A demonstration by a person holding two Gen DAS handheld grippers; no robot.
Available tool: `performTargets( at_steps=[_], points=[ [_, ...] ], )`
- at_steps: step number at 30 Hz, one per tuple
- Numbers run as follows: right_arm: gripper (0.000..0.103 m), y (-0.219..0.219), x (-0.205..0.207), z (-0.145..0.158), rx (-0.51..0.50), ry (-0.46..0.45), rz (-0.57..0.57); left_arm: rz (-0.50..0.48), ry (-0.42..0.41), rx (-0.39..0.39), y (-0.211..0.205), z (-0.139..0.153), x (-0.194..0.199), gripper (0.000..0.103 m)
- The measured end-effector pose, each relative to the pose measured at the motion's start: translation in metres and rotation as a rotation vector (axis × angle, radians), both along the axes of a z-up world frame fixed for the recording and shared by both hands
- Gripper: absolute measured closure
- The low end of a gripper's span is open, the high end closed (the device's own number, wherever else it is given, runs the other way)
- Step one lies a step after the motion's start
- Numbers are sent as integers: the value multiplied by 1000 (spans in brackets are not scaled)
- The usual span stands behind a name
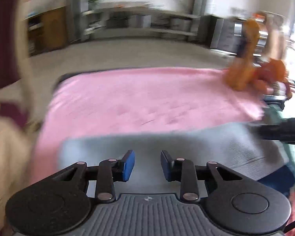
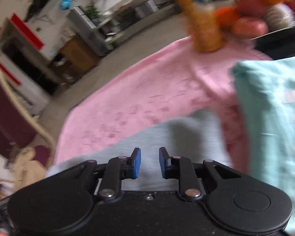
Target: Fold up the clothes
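**Both grippers over the grey garment, jaws narrow and empty**

From the left wrist camera, I am looking across a pink blanket [image 1: 143, 98] that is covering the work surface ahead of the tool. Beyond it a pale floor is running back to blurred shelving [image 1: 139, 21] and a wooden cabinet [image 1: 49, 29] off to the far left. An orange plush toy [image 1: 245, 66] is sitting on the blanket's far right corner. Directly under and ahead of the fingers, a light grey garment [image 1: 186, 143] is lying flat on the blanket, its far edge running across just beyond the fingertips. I am holding the left gripper [image 1: 147, 165] tilted down over that cloth; its blue pads [image 1: 128, 166] are standing a narrow gap apart, and I am seeing only grey fabric through the gap, nothing pinched. The dark shape entering at right [image 1: 281, 129] looks like the other tool, though the blur is keeping me from being sure.

From the right wrist camera, the view is rolling to one side, so the blanket [image 2: 137, 102] is sloping up to the right. The same grey garment [image 2: 167, 135] is lying beneath and ahead of the fingers, and a teal garment [image 2: 269, 118] is lying to the tool's right, overlapping the blanket. The orange toy [image 2: 202, 29] is standing far ahead, right of centre. A cabinet and a red-trimmed white unit [image 2: 25, 33] are sitting far left. The right gripper [image 2: 149, 162] is also pointing downward, its pads [image 2: 136, 163] a little apart, gripping nothing.
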State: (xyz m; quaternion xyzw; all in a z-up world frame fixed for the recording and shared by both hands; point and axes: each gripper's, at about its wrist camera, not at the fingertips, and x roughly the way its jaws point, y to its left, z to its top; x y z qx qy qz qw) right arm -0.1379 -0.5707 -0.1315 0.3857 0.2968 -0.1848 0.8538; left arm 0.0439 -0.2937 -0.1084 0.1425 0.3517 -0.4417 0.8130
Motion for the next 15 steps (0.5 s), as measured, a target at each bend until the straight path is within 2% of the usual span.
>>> performTargets(
  at_steps=[3, 6, 8, 10, 11, 15],
  points=[
    [81, -3, 19, -5, 22, -30, 51, -112, 58, -15, -46, -8, -6, 71],
    [81, -9, 37, -14, 50, -47, 80, -95, 132, 56, -79, -36, 6, 70],
    [81, -22, 44, -28, 102, -35, 48, -63, 193, 72, -91, -53, 18, 67],
    [83, -34, 45, -45, 126, 14, -11, -28, 232, 36, -88, -58, 23, 67],
    [101, -39, 43, -53, 130, 39, -42, -17, 247, 25, -87, -59, 25, 67],
    [103, -58, 17, -56, 96, 90, -209, -7, 270, -5, -76, -55, 28, 68]
  ],
)
